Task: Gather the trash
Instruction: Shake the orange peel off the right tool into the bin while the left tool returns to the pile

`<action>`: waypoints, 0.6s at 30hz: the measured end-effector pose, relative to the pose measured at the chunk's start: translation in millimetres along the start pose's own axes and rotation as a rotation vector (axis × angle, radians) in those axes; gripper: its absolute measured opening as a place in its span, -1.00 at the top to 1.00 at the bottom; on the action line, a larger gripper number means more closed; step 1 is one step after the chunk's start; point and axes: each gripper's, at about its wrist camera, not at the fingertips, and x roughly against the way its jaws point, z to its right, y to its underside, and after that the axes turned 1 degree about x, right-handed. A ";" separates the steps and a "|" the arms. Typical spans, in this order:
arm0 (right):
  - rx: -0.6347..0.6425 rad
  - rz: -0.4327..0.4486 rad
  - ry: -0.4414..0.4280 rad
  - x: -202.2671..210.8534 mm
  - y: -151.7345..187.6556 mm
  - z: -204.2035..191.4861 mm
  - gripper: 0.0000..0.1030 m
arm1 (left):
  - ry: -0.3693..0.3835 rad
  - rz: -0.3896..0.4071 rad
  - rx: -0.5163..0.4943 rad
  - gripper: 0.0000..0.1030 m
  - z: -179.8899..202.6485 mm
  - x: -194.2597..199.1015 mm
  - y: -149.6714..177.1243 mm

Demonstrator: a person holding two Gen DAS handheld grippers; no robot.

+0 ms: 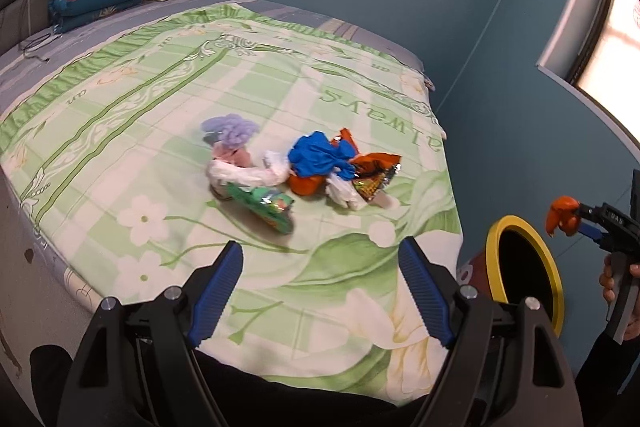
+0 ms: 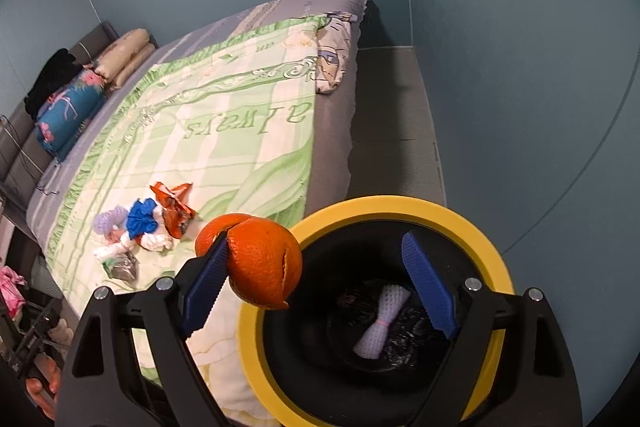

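Evidently mid-drop: the right gripper [image 2: 320, 281] hangs over the yellow-rimmed bin [image 2: 400, 205], its jaws spread wide, with a curl of orange peel [image 2: 266, 263] clinging to the left pad alone — the other pad stands well clear of it, so the peel is not pinched and looks about to fall. The peel hangs over the near-left part of the rim rather than the bin's middle, and whether it will fall inside cannot be told. A pale knitted bundle [image 2: 384, 323] already lies on the black liner at the bottom. The left gripper [image 1: 320, 291] hovers over the near edge of the bed [image 1: 120, 131], jaws likewise spread and nothing between them, pointing towards the remaining trash pile [image 1: 304, 171] on the green floral quilt. That pile holds a blue crumpled plastic bag [image 1: 316, 155], an orange foil wrapper [image 1: 372, 175], a green snack packet [image 1: 264, 205], white twisted plastic [image 1: 248, 175] and a lilac knitted piece [image 1: 230, 131], all touching or overlapping. Everything here is judged light, soft and crushable; the foil and plastic are probably slick, so a pinch on a bunched fold or a crimped packet end should hold better than a flat face. Because the pieces tangle, lifting one may drag a neighbour along — the outlying green packet seems the cleanest single pick.
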 end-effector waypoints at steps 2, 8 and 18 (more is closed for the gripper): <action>0.006 -0.009 0.025 0.5 0.6 -0.3 -0.58 | -0.001 0.008 0.012 -0.50 -6.8 1.4 1.5; 0.031 -0.063 0.108 -4.8 4.9 1.1 -0.61 | 0.007 0.002 0.046 -0.50 -27.2 -5.2 7.3; 0.025 -0.140 0.210 -9.0 12.6 13.4 -0.61 | 0.015 -0.012 0.099 -0.51 -57.8 -18.4 15.2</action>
